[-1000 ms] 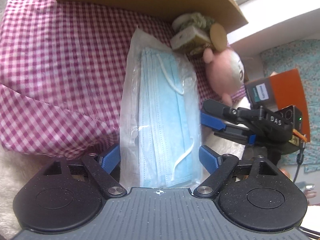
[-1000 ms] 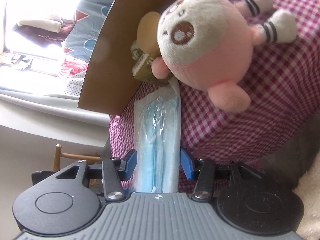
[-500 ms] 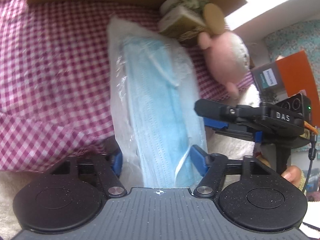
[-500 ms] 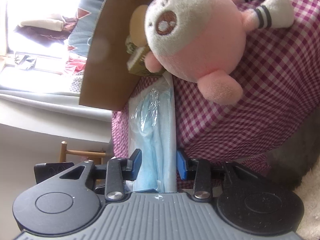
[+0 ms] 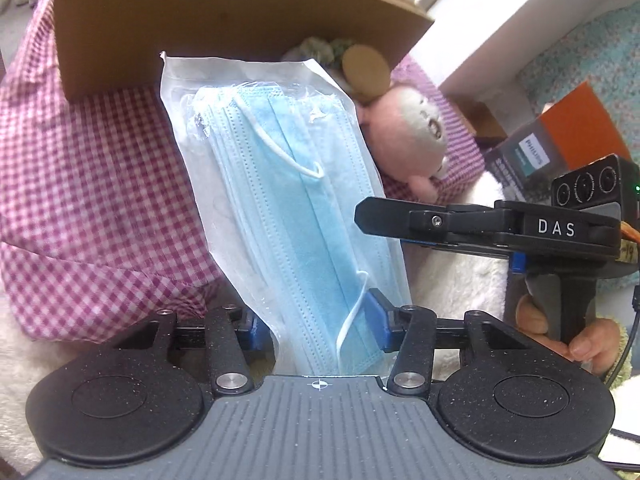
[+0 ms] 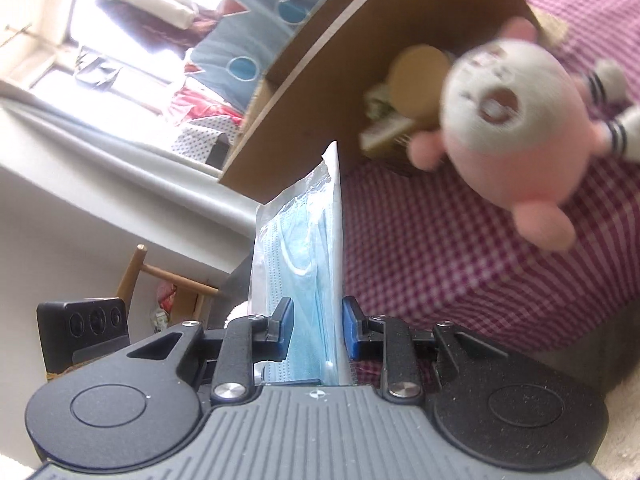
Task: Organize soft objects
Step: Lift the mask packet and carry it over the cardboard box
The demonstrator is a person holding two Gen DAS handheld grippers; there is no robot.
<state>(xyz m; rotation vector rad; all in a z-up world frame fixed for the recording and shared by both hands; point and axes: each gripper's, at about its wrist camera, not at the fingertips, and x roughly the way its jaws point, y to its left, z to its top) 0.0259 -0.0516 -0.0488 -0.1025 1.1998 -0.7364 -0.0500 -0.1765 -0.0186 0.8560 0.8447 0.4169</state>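
Observation:
A clear plastic pack of blue face masks (image 5: 288,200) is held up off the red-checked cloth (image 5: 80,200) by both grippers. My left gripper (image 5: 316,322) has the pack's near end between its blue pads, and its jaws are closing on it. My right gripper (image 5: 384,220) comes in from the right at the pack's side edge. In the right wrist view the pack (image 6: 304,264) stands edge-on between the right gripper's (image 6: 316,328) pads, whose jaws are closing too. A pink and white plush (image 5: 404,140) (image 6: 516,120) lies on the cloth beyond.
A tipped cardboard box (image 5: 200,20) (image 6: 360,40) lies at the back, with a cork-topped green bundle (image 5: 364,68) at its mouth. An orange and grey carton (image 5: 560,140) stands right. White fluffy fabric (image 5: 452,280) borders the cloth. A hand (image 5: 584,340) holds the right gripper's handle.
Both pairs of jaws have narrowed onto the mask pack. The pack has come up off the checked cloth and now stands against the box. The plush has shifted right in the right wrist view.

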